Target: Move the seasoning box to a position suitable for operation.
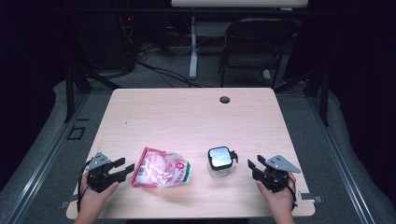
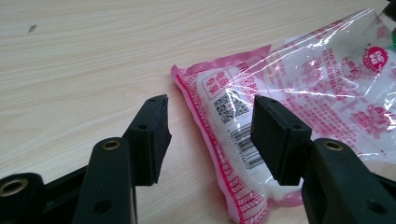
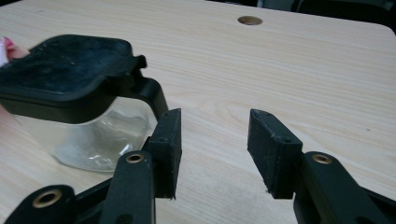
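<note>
Approach stage, by the look of it: nothing gripped yet. Left tool [image 2: 210, 126] gaping wide, empty, pink-edged bag [image 2: 299, 112] lying just ahead on bench [image 1: 187, 116]. Right tool [image 3: 215, 144] likewise agape, jar [image 3: 79, 102] just beside. Next, probably: closing on bag's edge.

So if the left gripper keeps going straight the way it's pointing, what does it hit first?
Most likely the bag. The left gripper has its jaws open, aimed at the bag's near pink edge, with only bare table before it.

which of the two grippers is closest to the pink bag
The left gripper: its open jaws almost reach the pink bag. The right gripper sits beyond the black-lidded jar.
</note>
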Action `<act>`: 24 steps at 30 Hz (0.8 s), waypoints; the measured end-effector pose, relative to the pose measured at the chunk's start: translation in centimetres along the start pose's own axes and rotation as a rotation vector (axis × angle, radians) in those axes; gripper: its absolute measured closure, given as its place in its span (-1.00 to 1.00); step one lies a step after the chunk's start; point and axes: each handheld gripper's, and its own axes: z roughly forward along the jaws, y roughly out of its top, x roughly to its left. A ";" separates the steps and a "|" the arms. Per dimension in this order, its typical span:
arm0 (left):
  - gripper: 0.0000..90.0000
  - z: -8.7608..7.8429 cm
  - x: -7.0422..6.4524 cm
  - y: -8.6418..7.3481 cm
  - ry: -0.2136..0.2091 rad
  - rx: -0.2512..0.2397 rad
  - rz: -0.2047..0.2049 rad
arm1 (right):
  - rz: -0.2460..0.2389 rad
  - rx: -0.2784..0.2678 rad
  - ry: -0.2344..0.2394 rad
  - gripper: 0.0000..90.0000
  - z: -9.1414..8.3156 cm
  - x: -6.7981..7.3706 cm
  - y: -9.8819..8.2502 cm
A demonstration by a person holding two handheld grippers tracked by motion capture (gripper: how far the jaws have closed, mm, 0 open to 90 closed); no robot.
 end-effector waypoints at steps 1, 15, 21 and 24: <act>0.05 0.2 -0.1 0.1 -0.003 -0.005 -0.002 | -0.003 0.005 0.007 0.25 0.0 0.1 0.1; 0.13 -0.2 -1.1 0.3 0.007 -0.041 0.016 | -0.086 0.069 0.048 0.43 0.6 2.1 0.5; 0.16 -0.7 -1.2 0.2 0.009 -0.044 -0.003 | -0.086 0.107 0.045 0.49 0.8 2.6 1.2; 0.16 -0.6 -1.2 0.3 0.018 -0.046 -0.006 | -0.132 0.141 0.054 0.55 1.5 2.7 2.0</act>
